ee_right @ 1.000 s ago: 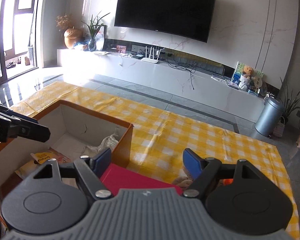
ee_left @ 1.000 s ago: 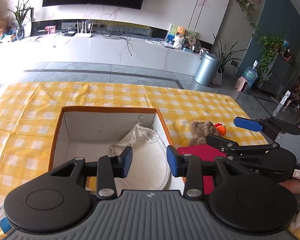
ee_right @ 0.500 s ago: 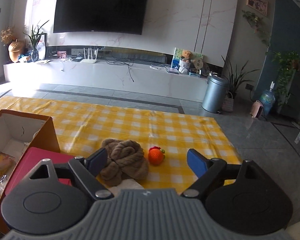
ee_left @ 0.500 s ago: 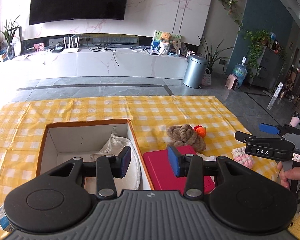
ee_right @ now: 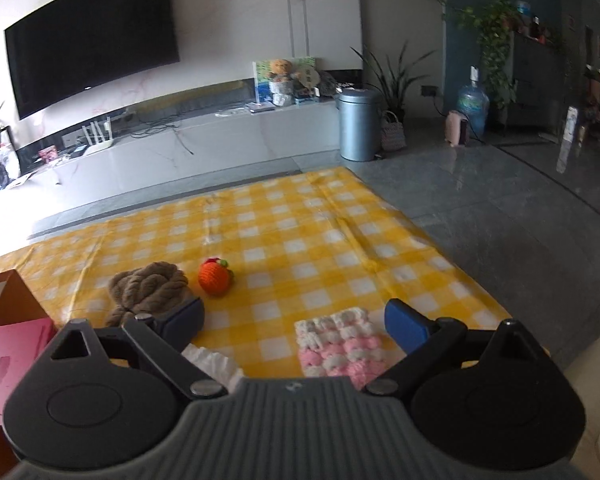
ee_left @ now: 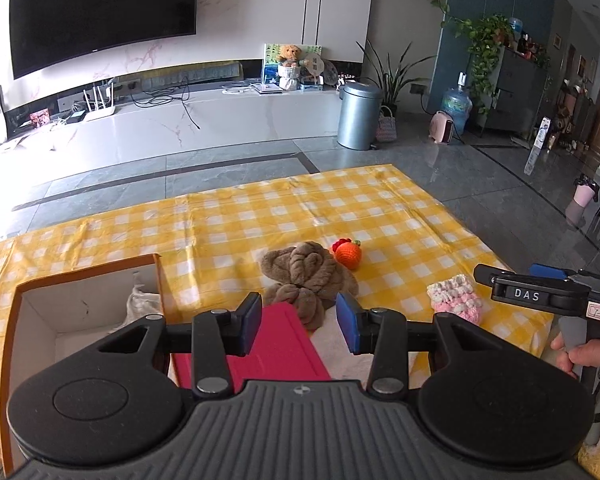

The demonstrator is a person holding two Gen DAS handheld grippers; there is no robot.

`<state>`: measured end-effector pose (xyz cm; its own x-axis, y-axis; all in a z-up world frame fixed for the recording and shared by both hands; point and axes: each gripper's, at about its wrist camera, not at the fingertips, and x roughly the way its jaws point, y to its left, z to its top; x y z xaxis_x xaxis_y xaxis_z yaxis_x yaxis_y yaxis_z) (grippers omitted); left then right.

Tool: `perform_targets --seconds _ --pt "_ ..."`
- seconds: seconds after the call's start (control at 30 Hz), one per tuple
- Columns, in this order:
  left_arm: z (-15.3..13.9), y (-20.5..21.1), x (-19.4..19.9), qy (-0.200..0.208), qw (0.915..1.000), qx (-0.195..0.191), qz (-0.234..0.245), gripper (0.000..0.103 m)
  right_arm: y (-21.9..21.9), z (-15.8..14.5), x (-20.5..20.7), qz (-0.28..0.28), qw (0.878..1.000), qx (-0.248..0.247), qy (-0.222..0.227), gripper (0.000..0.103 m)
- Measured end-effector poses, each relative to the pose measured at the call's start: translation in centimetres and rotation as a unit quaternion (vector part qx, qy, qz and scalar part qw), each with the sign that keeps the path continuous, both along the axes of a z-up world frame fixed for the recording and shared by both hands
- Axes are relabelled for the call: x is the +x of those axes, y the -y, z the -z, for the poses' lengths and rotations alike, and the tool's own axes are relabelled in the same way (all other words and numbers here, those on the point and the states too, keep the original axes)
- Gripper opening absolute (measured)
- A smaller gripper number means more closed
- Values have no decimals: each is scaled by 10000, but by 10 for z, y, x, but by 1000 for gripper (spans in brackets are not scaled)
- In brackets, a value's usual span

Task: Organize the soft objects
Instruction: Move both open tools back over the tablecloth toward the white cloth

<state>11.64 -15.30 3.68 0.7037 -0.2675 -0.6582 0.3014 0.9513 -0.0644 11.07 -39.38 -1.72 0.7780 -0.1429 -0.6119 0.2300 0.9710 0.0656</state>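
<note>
White cloth (ee_left: 140,304) in box (ee_left: 16,320) shows only from left wrist.

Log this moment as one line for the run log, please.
left gripper: open, empty | right gripper: jaws just opened wide, empty, above pink-white knit piece | brown towel, orange ball: on cloth

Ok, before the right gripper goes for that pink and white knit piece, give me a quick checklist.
1. Right gripper open, its jaws having just been opening: ok.
2. Nothing between its fingers: ok.
3. Pink and white knit piece lying free on the checked cloth: ok.
4. Lined up: ok, roughly; the piece sits nearer the right-hand finger.
5. Left gripper empty: ok.
6. Room in the box: cannot tell, mostly hidden.
</note>
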Motion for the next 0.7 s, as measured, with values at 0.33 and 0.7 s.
perform_targets --seconds 0.33,0.7 --pt "30 47 26 -683 9952 -113 685 48 11 57 33 -464 9925 911 -670 95" --pt "72 72 41 -900 9911 761 625 48 -14 78 61 -762 9886 481 -1202 95"
